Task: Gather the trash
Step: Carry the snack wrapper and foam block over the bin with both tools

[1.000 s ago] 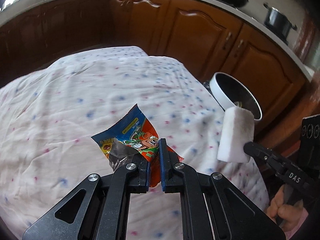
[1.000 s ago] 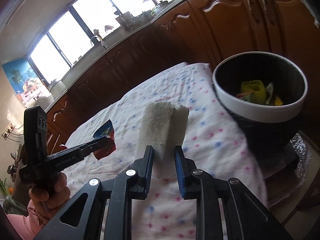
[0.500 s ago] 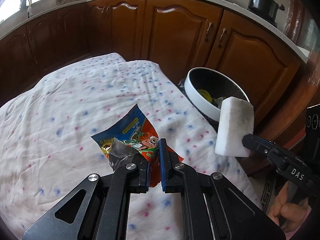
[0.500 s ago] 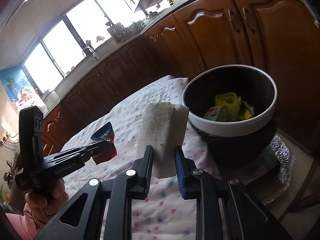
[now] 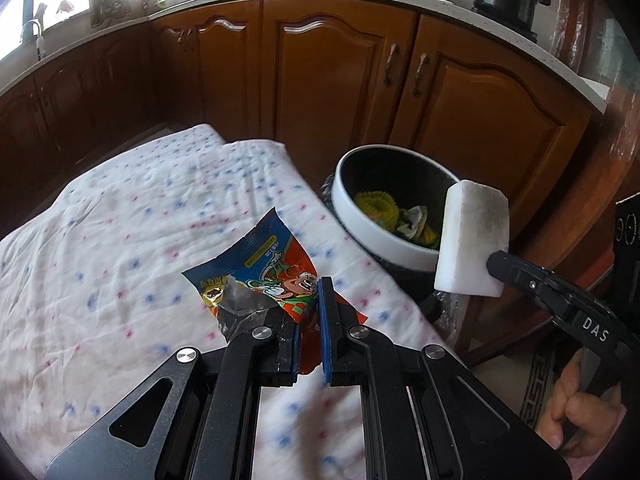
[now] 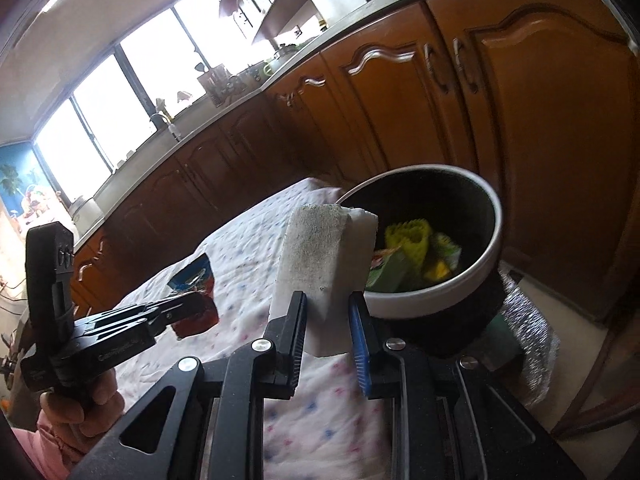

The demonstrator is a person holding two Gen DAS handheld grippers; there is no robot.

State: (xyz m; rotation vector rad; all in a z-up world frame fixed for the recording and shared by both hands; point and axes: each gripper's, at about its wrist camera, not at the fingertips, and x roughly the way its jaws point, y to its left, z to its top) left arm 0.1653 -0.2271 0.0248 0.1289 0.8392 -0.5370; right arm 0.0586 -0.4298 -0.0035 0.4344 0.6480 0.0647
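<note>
Trash rides in both my tongs: left tongs [image 5: 308, 320] pinch the snack wrapper [image 5: 272, 268] above the cloth-covered surface [image 5: 120, 240], right tongs [image 6: 328, 320] clamp the white sponge [image 6: 320, 256] beside the bin [image 6: 436, 292], ready for dropping.

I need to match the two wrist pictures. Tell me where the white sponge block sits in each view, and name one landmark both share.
Left wrist view: the white sponge block is at the right edge, held in the right tongs, in front of the bin.
Right wrist view: the white sponge block is at centre, upright between the tongs, left of the bin.
Shared landmark: the white-rimmed trash bin beside the table.
</note>
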